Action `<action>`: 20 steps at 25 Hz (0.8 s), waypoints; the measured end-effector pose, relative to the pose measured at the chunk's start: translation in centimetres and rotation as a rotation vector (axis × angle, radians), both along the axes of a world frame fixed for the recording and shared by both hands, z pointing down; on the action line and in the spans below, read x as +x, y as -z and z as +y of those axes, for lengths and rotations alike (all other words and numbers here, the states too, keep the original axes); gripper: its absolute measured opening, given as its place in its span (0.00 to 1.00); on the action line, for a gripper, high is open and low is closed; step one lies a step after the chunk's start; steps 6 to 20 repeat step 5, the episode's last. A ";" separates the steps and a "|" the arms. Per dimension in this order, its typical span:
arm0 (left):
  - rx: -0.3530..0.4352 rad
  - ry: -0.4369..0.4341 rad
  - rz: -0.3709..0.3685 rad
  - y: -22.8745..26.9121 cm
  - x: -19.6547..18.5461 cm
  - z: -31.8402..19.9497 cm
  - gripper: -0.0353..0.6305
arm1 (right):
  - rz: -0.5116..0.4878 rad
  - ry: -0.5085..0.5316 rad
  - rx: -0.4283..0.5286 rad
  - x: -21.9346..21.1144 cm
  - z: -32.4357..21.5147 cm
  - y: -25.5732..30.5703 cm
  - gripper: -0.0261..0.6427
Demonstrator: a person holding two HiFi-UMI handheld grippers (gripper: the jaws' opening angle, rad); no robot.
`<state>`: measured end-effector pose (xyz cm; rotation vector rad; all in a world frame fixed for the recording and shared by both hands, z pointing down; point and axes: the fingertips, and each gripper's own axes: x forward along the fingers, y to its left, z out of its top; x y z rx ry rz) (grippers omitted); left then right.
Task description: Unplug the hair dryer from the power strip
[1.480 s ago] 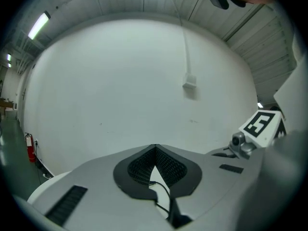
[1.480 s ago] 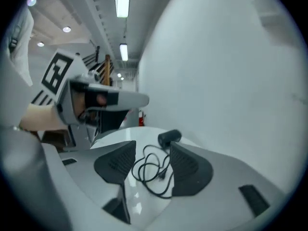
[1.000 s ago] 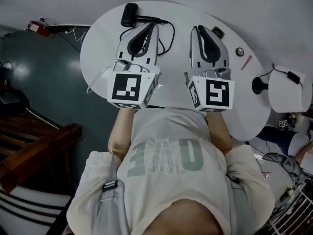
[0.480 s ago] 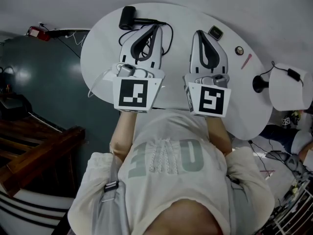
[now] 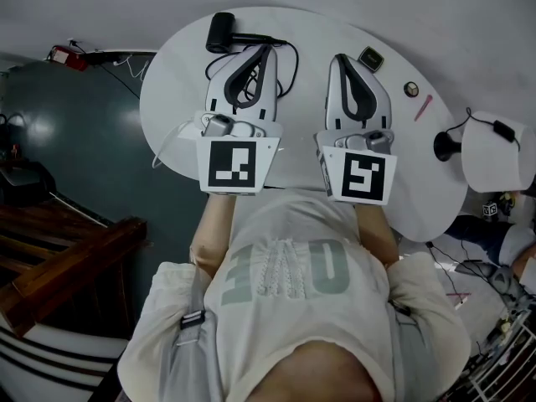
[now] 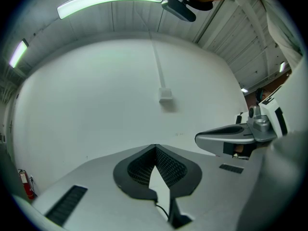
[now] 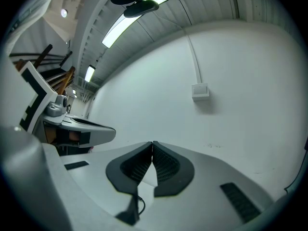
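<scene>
My left gripper (image 5: 267,50) has its two jaws pressed together and it holds nothing. In the left gripper view the dark ribbed pads (image 6: 168,166) meet at the tip, and in front of them I see only a plain white wall (image 6: 96,105) with a small white wall box (image 6: 165,95). My right gripper (image 5: 341,59) is in the same state, closed on nothing, with its pads (image 7: 166,165) touching at the tip. Both grippers are held level and side by side over the round white table (image 5: 167,90). The black hair dryer (image 5: 223,29) lies at the far left part of this table, just beyond the tip of the left gripper and not touched by it. Its thin black cord (image 5: 293,57) comes from the handle and makes a loop on the table between the two grippers. The left gripper covers part of the cord, so I cannot follow it to the plug. I also cannot find the power strip with certainty. A small red object with a dark bar (image 5: 71,54) sits beyond the left edge of the table, but it is too small to identify. In my judgement the task has not started yet. I have to find the plug, bring one gripper to it, close on it and pull it out, maybe while the other gripper holds the strip down.
</scene>
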<state>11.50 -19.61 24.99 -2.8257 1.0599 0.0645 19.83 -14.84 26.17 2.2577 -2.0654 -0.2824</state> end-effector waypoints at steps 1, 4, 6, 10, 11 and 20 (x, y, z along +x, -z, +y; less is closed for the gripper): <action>-0.001 0.001 -0.002 0.0 0.0 0.0 0.07 | 0.007 0.001 -0.005 0.0 0.0 -0.1 0.07; -0.007 0.002 -0.006 -0.2 0.0 -0.1 0.07 | -0.017 -0.003 0.003 0.1 0.0 0.1 0.07; -0.009 0.003 -0.007 -0.2 0.1 -0.1 0.07 | -0.026 -0.005 0.007 0.1 0.0 0.2 0.07; -0.009 0.003 -0.007 -0.2 0.1 -0.1 0.07 | -0.026 -0.005 0.007 0.1 0.0 0.2 0.07; -0.009 0.003 -0.007 -0.2 0.1 -0.1 0.07 | -0.026 -0.005 0.007 0.1 0.0 0.2 0.07; -0.009 0.003 -0.007 -0.2 0.1 -0.1 0.07 | -0.026 -0.005 0.007 0.1 0.0 0.2 0.07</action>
